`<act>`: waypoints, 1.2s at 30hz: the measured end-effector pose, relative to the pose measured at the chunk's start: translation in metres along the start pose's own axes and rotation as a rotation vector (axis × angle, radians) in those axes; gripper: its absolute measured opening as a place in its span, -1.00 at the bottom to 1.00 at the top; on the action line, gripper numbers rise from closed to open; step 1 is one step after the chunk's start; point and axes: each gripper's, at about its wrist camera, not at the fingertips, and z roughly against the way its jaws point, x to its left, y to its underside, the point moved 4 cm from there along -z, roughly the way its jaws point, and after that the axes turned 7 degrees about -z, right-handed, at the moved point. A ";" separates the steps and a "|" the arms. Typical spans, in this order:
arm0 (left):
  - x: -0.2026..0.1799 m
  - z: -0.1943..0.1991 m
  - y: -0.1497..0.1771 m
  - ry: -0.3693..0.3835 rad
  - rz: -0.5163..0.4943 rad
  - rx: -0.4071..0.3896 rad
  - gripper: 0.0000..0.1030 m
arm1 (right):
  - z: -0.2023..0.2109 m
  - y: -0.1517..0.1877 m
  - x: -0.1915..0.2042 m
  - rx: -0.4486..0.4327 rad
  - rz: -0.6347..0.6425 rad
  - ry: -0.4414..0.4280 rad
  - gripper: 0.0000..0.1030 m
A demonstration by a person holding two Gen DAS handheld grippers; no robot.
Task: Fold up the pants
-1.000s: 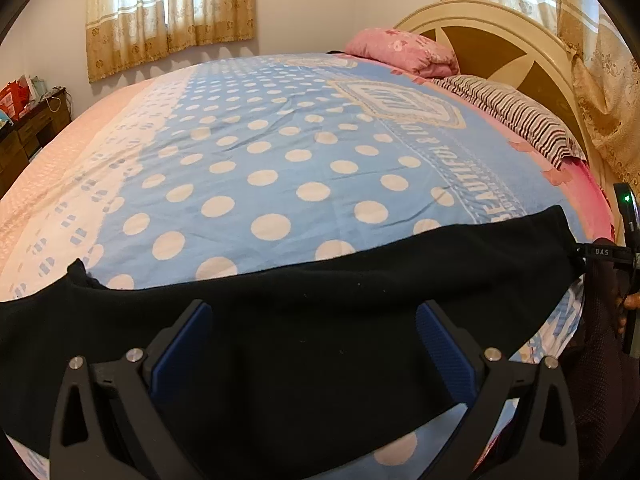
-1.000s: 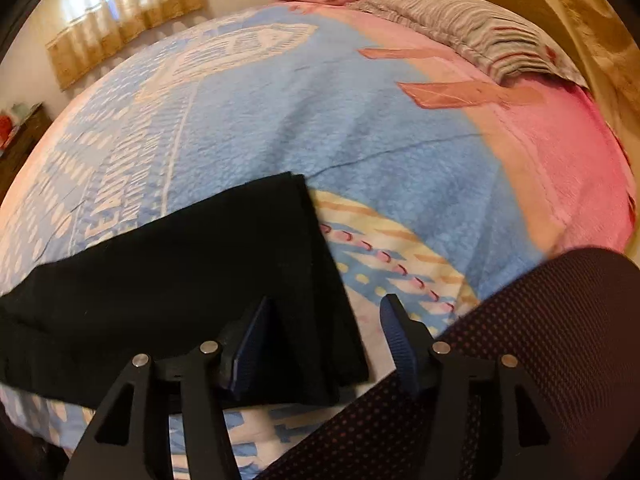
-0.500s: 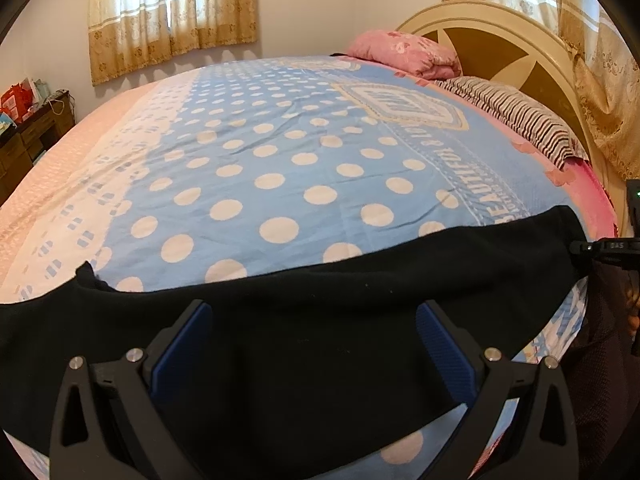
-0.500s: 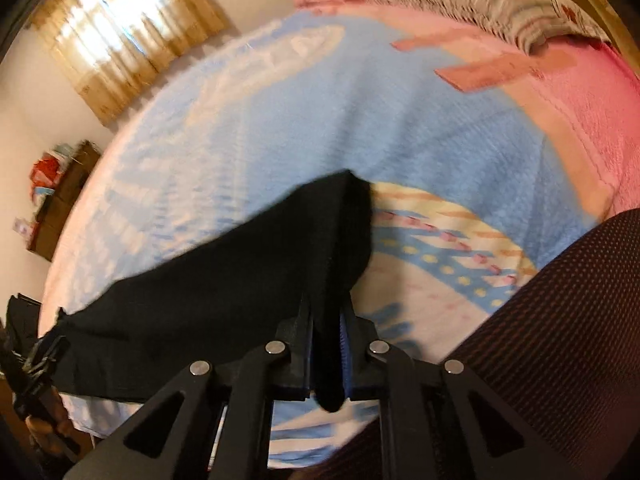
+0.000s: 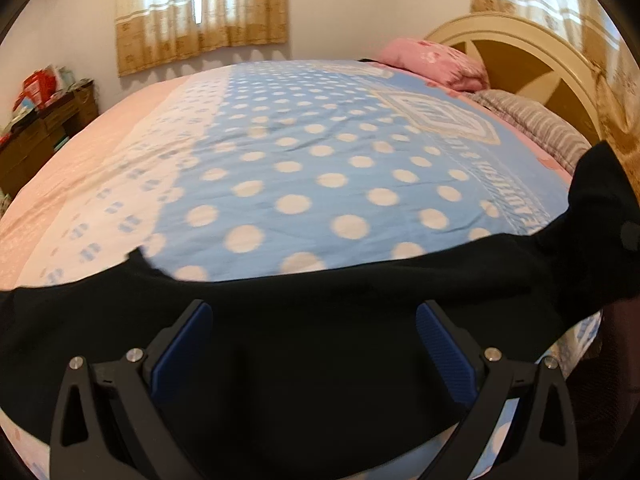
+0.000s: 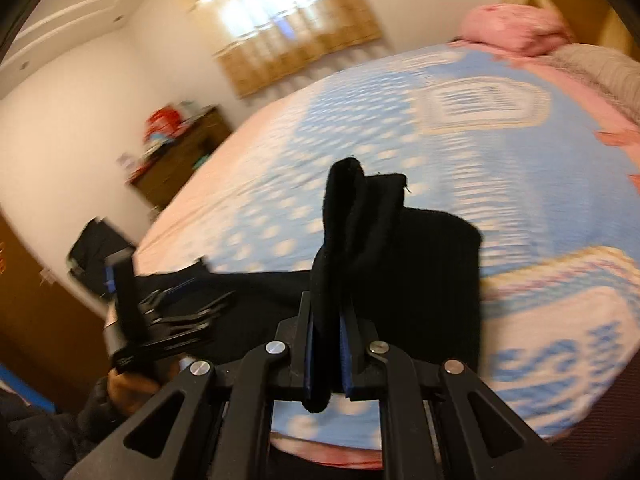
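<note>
While the fold is only just starting, the right gripper (image 6: 327,344) at the bottom centre of its own view has its blue pads pinched tight on one end of the black pants (image 6: 420,272), and that end stands bunched and lifted above the fingers. Nearest in the left wrist view, the left gripper (image 5: 314,344) sits low in the frame with its pads spread wide, holding nothing, poised over the dark cloth. The pants (image 5: 320,340) lie as a long band across the near edge of the bedspread (image 5: 304,168), with the far right end rising at the frame's right edge. Judging by this, no fold has been laid down yet: one end is raised, and bringing it over, flattening and any further folds remain.

Only the right view shows the pinch itself and the left gripper (image 6: 172,320) from outside, at lower left, with the hand (image 6: 128,384) gripping it. Only the left view shows the pants' full stretch and their ragged left end. Farther back sit the pink pillow (image 5: 436,62), the headboard (image 5: 536,52) and the curtained window (image 5: 200,12).
</note>
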 end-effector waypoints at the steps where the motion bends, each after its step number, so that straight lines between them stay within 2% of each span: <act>1: 0.007 0.001 0.001 -0.007 0.010 0.000 1.00 | -0.009 0.003 0.011 0.016 0.016 -0.022 -0.79; 4: 0.029 0.005 0.006 -0.035 0.047 -0.003 1.00 | -0.047 0.016 0.044 0.075 0.080 -0.054 -0.79; 8: 0.054 0.009 0.013 -0.070 0.083 -0.003 1.00 | -0.098 0.035 0.067 0.152 0.095 -0.108 -0.79; 12: 0.074 0.010 0.020 -0.098 0.119 0.007 1.00 | -0.144 0.058 0.094 0.188 0.187 -0.082 -0.78; 15: 0.084 0.008 0.023 -0.112 0.138 0.013 1.00 | -0.168 0.067 0.094 0.173 0.203 -0.041 -0.67; 16: 0.086 0.008 0.024 -0.112 0.141 0.013 1.00 | -0.173 0.071 0.092 0.169 0.202 -0.036 -0.50; 17: 0.087 0.007 0.025 -0.112 0.143 0.013 1.00 | -0.174 0.071 0.092 0.163 0.193 -0.050 -0.38; 18: 0.089 0.007 0.025 -0.112 0.143 0.013 1.00 | -0.171 0.075 0.093 0.149 0.179 -0.091 -0.07; 19: 0.090 0.007 0.025 -0.114 0.142 0.015 1.00 | -0.169 0.075 0.095 0.147 0.172 -0.125 0.15; 23: 0.092 0.005 0.026 -0.118 0.139 0.019 1.00 | -0.152 0.072 0.114 0.137 0.188 -0.242 0.19; 25: 0.092 0.005 0.026 -0.122 0.140 0.018 1.00 | -0.132 0.069 0.120 0.097 0.207 -0.318 0.18; 26: 0.093 0.006 0.025 -0.121 0.143 0.016 1.00 | -0.122 0.064 0.120 0.061 0.221 -0.323 0.18; 27: 0.093 0.007 0.025 -0.120 0.143 0.011 1.00 | -0.111 0.058 0.115 0.020 0.235 -0.280 0.14; 28: 0.093 0.009 0.023 -0.121 0.139 0.001 1.00 | -0.106 0.052 0.109 -0.007 0.244 -0.223 -0.07; 29: 0.092 0.011 0.022 -0.122 0.135 -0.010 1.00 | -0.100 0.044 0.097 -0.042 0.259 -0.115 -0.25; 30: 0.089 0.014 0.019 -0.122 0.128 -0.028 1.00 | -0.097 0.039 0.088 -0.056 0.266 -0.051 -0.55; 33: 0.076 0.022 0.010 -0.088 0.105 -0.070 1.00 | -0.091 0.024 0.052 -0.088 0.233 0.110 -0.67; 36: 0.054 0.021 0.004 -0.072 0.065 -0.080 0.98 | -0.091 0.012 0.023 -0.105 0.177 0.180 -0.69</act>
